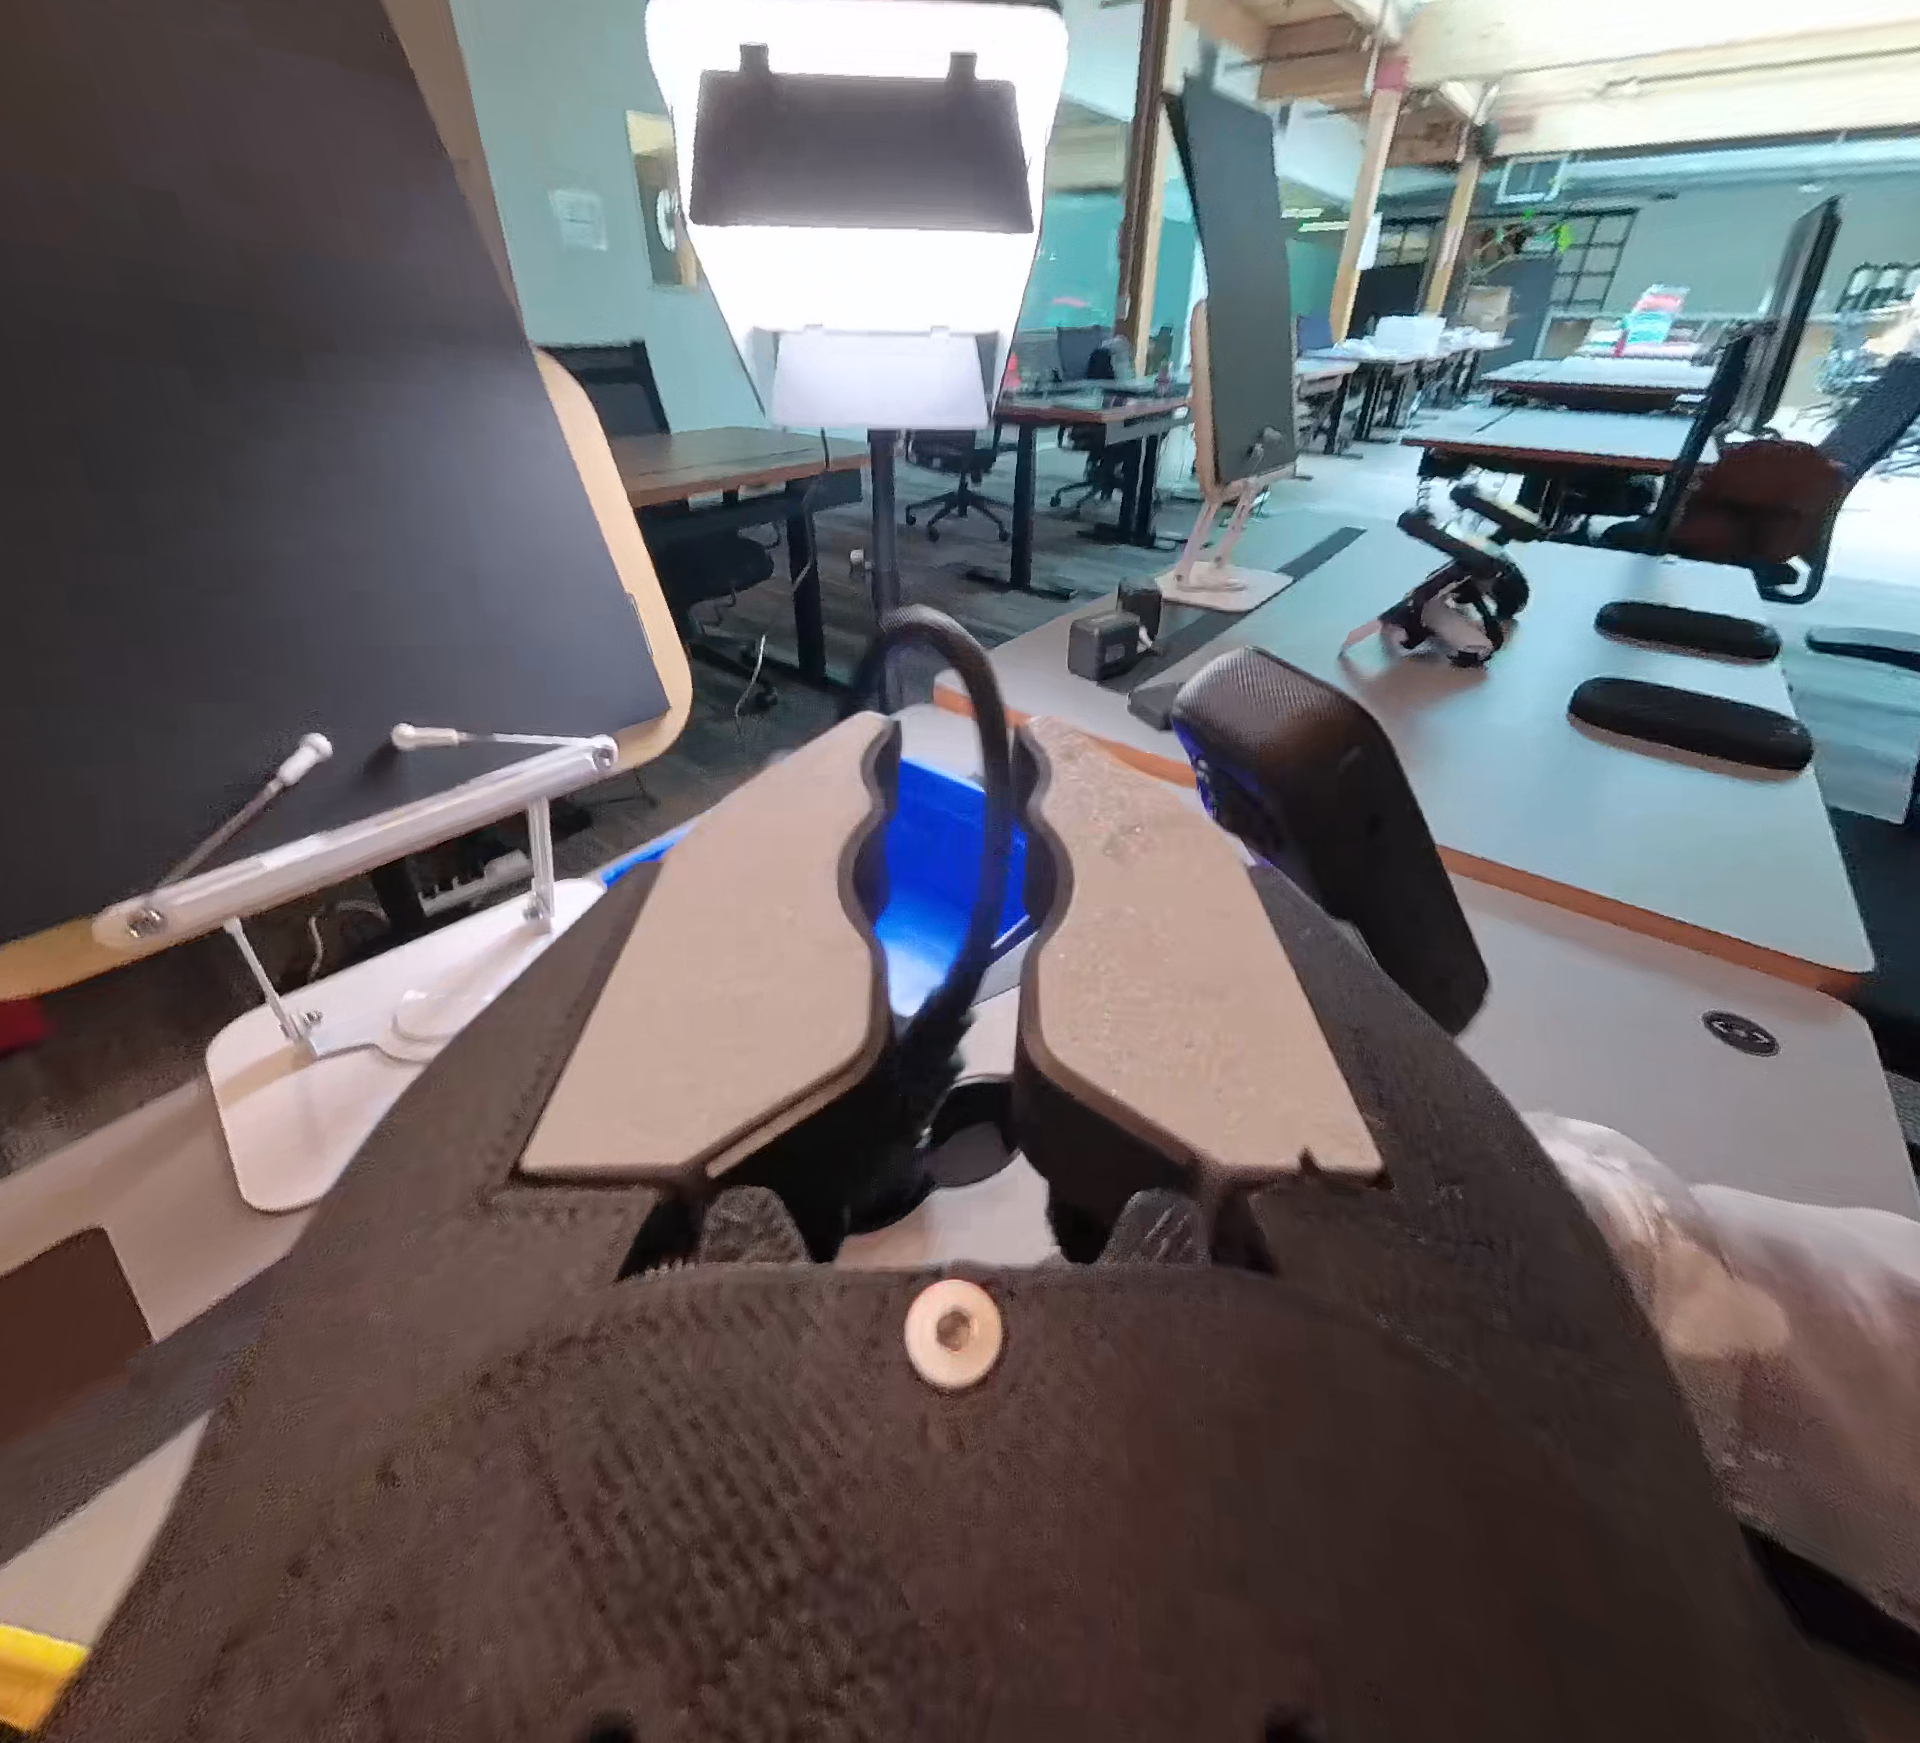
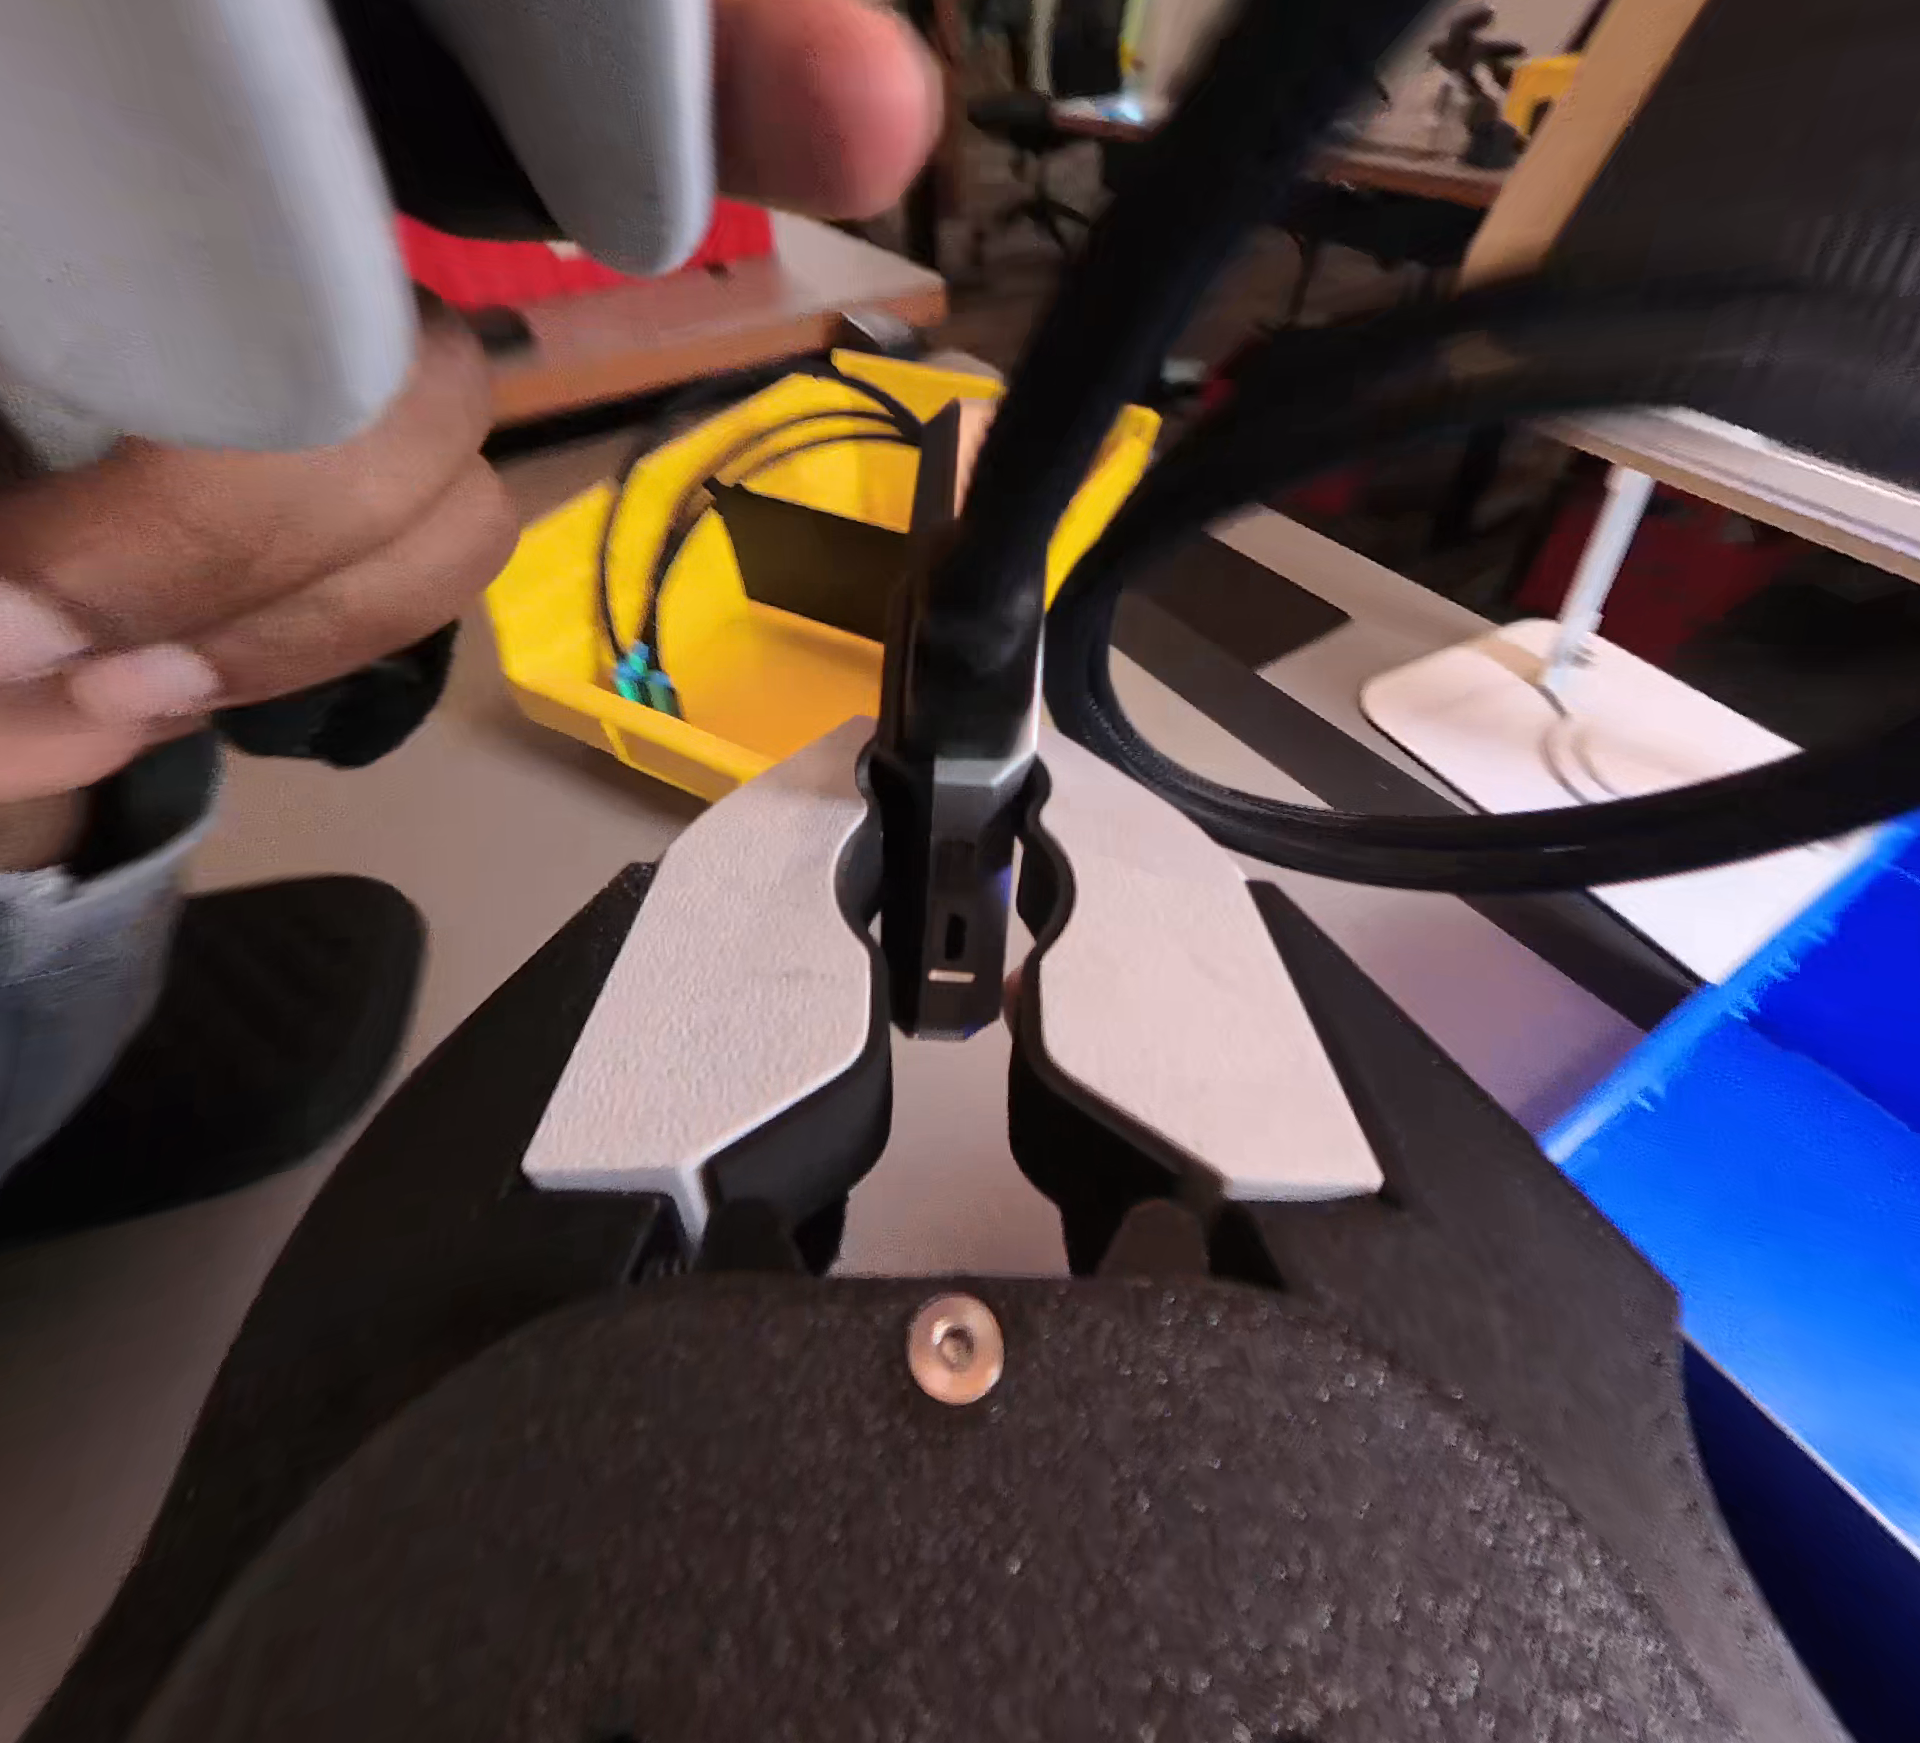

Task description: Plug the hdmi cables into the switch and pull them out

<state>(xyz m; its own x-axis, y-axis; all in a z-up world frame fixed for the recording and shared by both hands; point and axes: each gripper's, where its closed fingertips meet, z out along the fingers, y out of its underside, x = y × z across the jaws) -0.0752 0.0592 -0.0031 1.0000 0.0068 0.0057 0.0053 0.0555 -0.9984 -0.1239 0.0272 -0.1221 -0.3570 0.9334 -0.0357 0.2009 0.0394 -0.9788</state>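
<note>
Cables (image 2: 665,540) lie in yellow bin (image 2: 582,613); right tool (image 2: 951,862) clamps switch (image 2: 951,904), left tool (image 1: 956,862) pinches black cable (image 1: 987,820)

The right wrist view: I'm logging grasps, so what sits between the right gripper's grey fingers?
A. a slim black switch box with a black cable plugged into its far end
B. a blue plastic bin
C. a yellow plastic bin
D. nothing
A: the slim black switch box is pinched between the right gripper fingers, with the black cable plugged into its far end.
</note>
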